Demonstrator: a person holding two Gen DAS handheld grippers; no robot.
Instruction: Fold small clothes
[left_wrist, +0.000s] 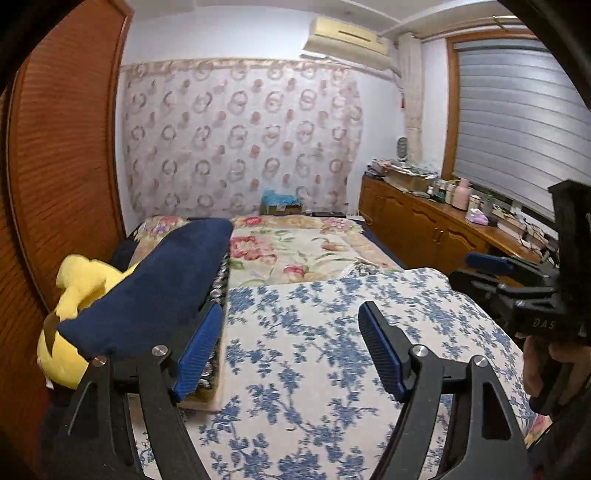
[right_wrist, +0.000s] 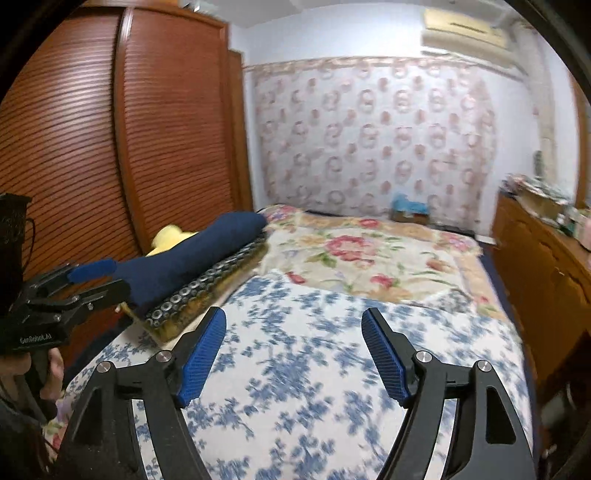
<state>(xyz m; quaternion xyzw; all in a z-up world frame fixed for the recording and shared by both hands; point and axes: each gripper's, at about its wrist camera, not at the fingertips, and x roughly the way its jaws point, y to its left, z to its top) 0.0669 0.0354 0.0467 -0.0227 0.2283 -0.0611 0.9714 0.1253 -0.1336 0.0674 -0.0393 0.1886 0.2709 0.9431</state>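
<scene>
Hovering over the bed, both tongs stood with their blue pads well apart and nothing between them. The left tongs pointed along a white cloth with a blue flower print, which lay flat across the near part of the bed. The right tongs hung above the same cloth, with a hand gripping their handle at the edge of the left camera's view. Beyond the cloth lay a quilt with red flowers. Along the bed's left side, next to the brown slatted wardrobe, a navy blue bolster rested on a dark mat patterned with rings, and a yellow plush toy sat behind it against the wardrobe. A wooden cabinet crowded with bottles ran beneath the window blind on the right. The right camera's picture was blurred.
</scene>
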